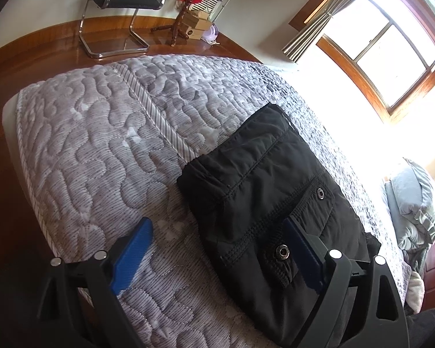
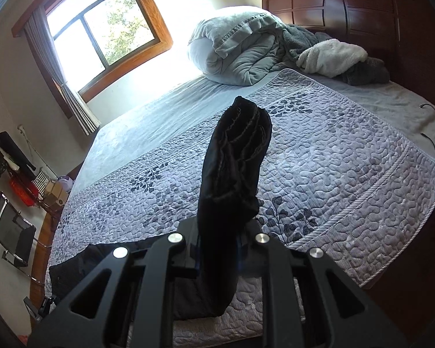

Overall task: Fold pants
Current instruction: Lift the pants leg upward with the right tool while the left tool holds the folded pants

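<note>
The black pants [image 1: 264, 179] lie folded on the grey quilted bedspread [image 1: 101, 150], pocket flap and metal snaps facing up. My left gripper [image 1: 217, 253] hovers open over their near end. Its left blue pad is above the quilt and its right blue pad is over the pocket area, with nothing pinched. In the right wrist view my right gripper [image 2: 217, 249] is shut on a bunched part of the black pants [image 2: 235, 156]. That part stands up in front of the camera with stitched hems at the top. More black fabric [image 2: 72, 266] lies on the bed at lower left.
A rolled duvet [image 2: 235, 49] and fleece blankets [image 2: 333, 55] are piled at the wooden headboard [image 2: 348, 8]. A black cable [image 2: 432, 133] lies at the bed's right edge. A metal-framed chair [image 1: 124, 3] and a wooden rack [image 1: 185, 8] stand on the floor beyond the bed's foot.
</note>
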Demonstrator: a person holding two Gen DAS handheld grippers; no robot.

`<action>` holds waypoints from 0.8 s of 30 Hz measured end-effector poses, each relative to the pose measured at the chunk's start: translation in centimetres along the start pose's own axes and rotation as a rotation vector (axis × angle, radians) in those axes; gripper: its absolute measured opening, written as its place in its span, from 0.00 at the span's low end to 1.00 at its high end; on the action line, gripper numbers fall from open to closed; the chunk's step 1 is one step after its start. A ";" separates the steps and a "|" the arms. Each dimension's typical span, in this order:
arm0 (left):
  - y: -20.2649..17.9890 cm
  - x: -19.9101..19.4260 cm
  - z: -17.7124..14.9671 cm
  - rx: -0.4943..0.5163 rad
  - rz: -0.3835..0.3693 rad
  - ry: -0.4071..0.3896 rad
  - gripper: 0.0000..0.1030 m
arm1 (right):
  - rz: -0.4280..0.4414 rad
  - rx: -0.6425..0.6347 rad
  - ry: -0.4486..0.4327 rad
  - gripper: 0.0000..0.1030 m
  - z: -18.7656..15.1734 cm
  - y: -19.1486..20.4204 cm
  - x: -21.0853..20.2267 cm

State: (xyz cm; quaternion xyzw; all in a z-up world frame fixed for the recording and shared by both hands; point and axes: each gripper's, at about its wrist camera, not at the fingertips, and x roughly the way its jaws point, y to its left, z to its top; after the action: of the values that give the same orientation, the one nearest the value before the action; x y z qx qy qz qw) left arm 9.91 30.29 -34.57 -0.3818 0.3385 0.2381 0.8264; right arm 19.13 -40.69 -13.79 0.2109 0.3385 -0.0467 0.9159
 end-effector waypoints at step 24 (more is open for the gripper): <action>-1.9 1.1 -0.6 0.058 0.091 0.020 0.90 | -0.030 -0.208 -0.071 0.14 -0.6 4.7 -0.7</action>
State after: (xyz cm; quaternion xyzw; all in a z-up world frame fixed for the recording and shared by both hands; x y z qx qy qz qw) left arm 11.62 28.83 -34.77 -0.3443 0.3704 0.2618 0.8221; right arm 19.30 -36.24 -12.12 0.1076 0.3121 -0.0323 0.9434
